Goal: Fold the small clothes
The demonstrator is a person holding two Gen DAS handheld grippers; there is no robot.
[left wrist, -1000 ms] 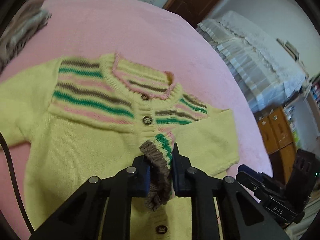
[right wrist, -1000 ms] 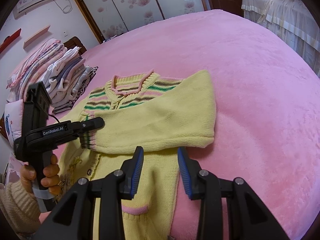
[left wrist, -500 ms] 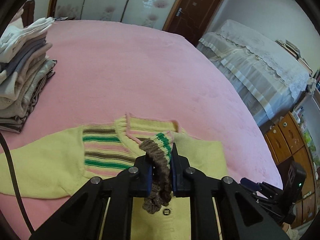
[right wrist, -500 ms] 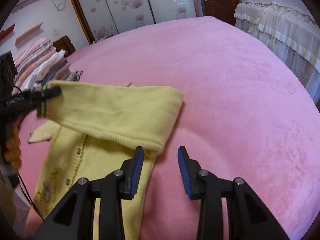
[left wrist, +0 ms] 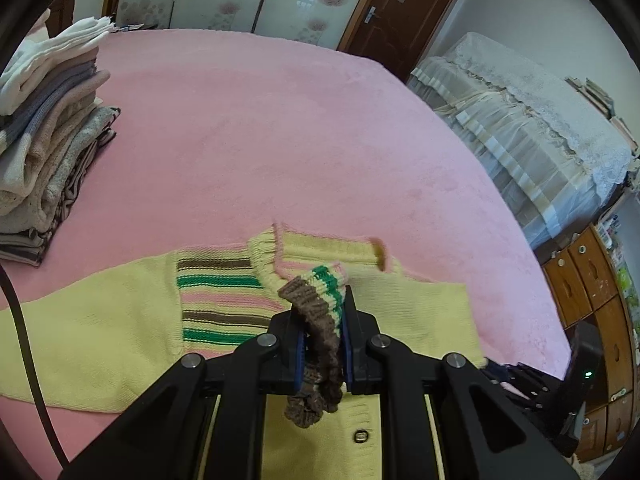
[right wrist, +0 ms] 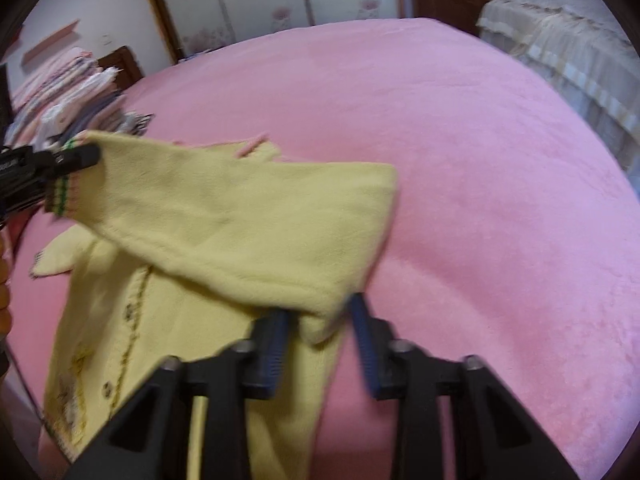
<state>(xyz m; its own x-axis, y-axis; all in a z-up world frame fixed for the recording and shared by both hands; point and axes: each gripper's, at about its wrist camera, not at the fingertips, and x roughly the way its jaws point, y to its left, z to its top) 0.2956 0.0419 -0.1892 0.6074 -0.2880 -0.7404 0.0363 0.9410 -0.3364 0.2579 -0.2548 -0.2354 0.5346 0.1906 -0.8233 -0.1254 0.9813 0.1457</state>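
Observation:
A small yellow knit cardigan [left wrist: 100, 328] with green, pink and brown stripes lies on the pink bed. My left gripper [left wrist: 322, 312] is shut on the striped brown cuff [left wrist: 316, 320] of one sleeve and holds it lifted above the cardigan's front. In the right wrist view the raised yellow sleeve [right wrist: 248, 224] stretches from the left gripper [right wrist: 80, 156] toward my right gripper [right wrist: 320, 324]. My right gripper is open, with the sleeve's lower fold hanging between its blue pads [right wrist: 274, 344], not pinched.
A tall stack of folded clothes [left wrist: 48, 128] stands at the left of the pink bed [left wrist: 280, 140]. A second bed with a lace cover [left wrist: 528, 120] and wooden drawers [left wrist: 592, 292] are at the right. A dark door [left wrist: 400, 8] is at the back.
My left gripper has lifted the cuff higher, pulling the sleeve up. My right gripper has moved forward under the raised sleeve's fold.

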